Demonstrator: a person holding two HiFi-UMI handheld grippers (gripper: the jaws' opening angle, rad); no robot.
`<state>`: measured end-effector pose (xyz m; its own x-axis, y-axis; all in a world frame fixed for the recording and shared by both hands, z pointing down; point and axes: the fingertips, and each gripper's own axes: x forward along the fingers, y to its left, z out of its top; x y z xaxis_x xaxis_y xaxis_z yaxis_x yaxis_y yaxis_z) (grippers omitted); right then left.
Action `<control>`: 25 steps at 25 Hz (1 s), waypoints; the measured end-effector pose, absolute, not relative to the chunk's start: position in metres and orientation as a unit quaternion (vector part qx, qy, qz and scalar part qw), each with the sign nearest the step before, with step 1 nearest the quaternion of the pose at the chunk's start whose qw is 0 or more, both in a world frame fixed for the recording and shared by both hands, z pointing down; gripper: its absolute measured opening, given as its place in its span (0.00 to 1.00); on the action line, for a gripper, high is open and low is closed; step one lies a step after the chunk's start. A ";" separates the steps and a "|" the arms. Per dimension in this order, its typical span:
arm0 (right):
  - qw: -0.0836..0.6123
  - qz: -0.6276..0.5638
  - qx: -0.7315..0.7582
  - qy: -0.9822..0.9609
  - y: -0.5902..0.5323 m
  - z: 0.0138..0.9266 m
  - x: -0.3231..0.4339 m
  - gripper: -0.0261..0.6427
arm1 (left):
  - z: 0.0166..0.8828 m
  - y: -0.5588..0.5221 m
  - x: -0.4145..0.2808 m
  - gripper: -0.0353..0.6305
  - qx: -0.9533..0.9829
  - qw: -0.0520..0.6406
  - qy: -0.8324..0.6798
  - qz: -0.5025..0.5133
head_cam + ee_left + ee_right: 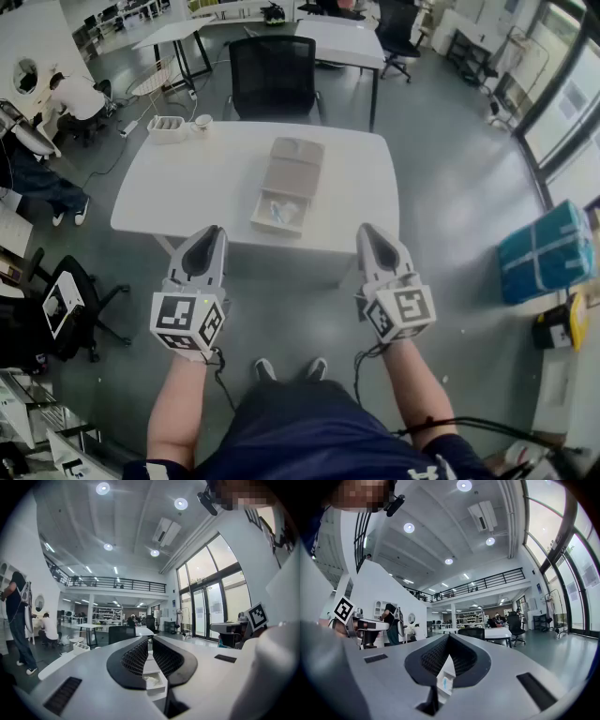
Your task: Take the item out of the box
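Observation:
An open cardboard box (292, 167) lies in the middle of the white table (202, 183), its lid folded back away from me. A pale wrapped item (283, 212) lies in its near half. My left gripper (217, 231) hangs shut and empty over the floor, short of the table's front edge and left of the box. My right gripper (367, 229) is level with it on the right, shut and empty too. In the left gripper view the box (157, 689) and the item (151, 679) show behind the jaws (150, 640). The right gripper view shows the box (447, 667) behind its jaws (448, 638).
A black office chair (272, 75) stands behind the table. A white tray (167, 128) and a cup (202, 122) sit at the table's far left corner. Another black chair (70, 300) stands at my left, a blue package (548, 253) on the floor at the right. A person (75, 98) sits far left.

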<state>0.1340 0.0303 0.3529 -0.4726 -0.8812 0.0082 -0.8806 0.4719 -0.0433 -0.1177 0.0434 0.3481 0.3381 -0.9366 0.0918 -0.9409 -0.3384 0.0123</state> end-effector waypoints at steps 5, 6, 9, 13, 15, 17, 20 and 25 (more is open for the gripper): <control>0.008 -0.024 -0.511 0.859 0.037 0.355 0.140 0.06 | 0.348 0.049 -0.110 0.14 0.816 0.033 -0.576 0.035; 0.009 -0.025 -0.510 0.860 0.037 0.356 0.142 0.06 | 0.348 0.050 -0.108 0.14 0.816 0.033 -0.577 0.036; 0.013 -0.029 -0.505 0.863 0.040 0.357 0.147 0.06 | 0.348 0.054 -0.101 0.14 0.814 0.031 -0.579 0.039; 0.038 -0.034 -0.490 0.870 0.045 0.353 0.150 0.06 | 0.348 0.060 -0.093 0.14 0.811 0.030 -0.583 0.044; 0.035 -0.030 -0.486 0.873 0.047 0.354 0.153 0.06 | 0.348 0.062 -0.086 0.14 0.809 0.028 -0.586 0.046; 0.028 -0.029 -0.482 0.875 0.048 0.357 0.160 0.06 | 0.347 0.066 -0.078 0.14 0.806 0.027 -0.589 0.047; 0.025 -0.036 -0.475 0.879 0.047 0.363 0.169 0.06 | 0.349 0.073 -0.067 0.14 0.801 0.028 -0.596 0.048; 0.009 -0.050 -0.465 0.884 0.040 0.378 0.174 0.06 | 0.368 0.078 -0.063 0.14 0.794 0.044 -0.604 0.060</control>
